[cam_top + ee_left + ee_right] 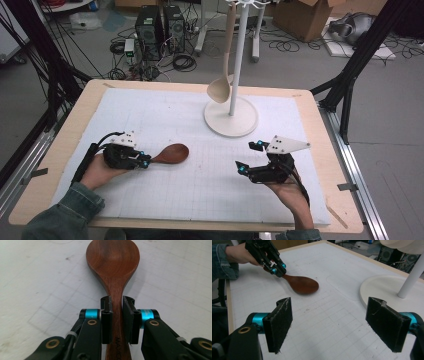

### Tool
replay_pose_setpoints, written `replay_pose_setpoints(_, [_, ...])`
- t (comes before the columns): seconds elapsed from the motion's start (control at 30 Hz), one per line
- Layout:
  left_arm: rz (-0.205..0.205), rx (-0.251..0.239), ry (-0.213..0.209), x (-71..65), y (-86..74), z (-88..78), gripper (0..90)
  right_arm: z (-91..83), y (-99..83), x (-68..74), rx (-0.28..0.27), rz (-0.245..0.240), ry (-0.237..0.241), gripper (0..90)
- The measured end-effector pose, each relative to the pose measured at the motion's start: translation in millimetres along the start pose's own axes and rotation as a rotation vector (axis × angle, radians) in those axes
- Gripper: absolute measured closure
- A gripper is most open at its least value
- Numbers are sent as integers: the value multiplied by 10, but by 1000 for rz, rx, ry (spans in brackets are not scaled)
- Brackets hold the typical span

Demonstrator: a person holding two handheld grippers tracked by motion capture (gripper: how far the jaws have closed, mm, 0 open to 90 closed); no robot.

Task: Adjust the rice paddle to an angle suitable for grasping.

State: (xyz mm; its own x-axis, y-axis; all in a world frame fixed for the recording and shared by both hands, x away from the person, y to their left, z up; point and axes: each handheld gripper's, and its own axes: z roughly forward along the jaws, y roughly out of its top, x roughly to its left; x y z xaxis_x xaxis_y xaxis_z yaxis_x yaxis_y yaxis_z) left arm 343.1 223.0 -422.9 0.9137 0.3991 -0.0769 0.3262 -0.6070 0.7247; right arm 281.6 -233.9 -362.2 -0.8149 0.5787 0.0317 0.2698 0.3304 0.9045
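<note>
A dark brown wooden spoon (171, 153) lies on the white mat at the left, bowl pointing right. My left gripper (146, 161) is shut on its handle; in the left gripper view both pads clamp the neck of the spoon (113, 267). The right gripper view shows that same spoon (303, 285) and the left gripper (277, 268) farther off. My right gripper (250, 157) hovers at the right of the mat, jaws wide open with nothing between its pads (279, 322). A pale ladle (221, 89) hangs from a white stand (239, 50).
The stand's round base (231, 117) sits at the back middle of the mat (200, 185). The wooden table edge (330, 145) runs along the right. Computer towers, cables and a cardboard box lie on the floor beyond the table.
</note>
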Motion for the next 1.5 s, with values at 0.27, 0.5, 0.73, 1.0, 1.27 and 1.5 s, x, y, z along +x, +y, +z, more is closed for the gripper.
replay_pose_setpoints(0.27, [50,1,-83,-115,34,98,783,30,-9,11,12,-4,6,209])
replay_pose_setpoints(0.5, [92,23,-167,-179,41,187,782,72,-23,25,26,-5,22,209])
replay_pose_setpoints(0.73, [112,36,-222,-240,50,254,782,120,-35,32,37,-12,32,209])
replay_pose_setpoints(1.0, [123,45,-207,-233,43,273,778,168,-43,46,58,-14,48,209])
replay_pose_setpoints(1.27, [117,64,-173,-240,36,228,726,170,-40,50,63,-20,52,209])
replay_pose_setpoints(1.5, [127,87,-158,-241,-28,132,692,171,-43,50,71,-24,52,210])
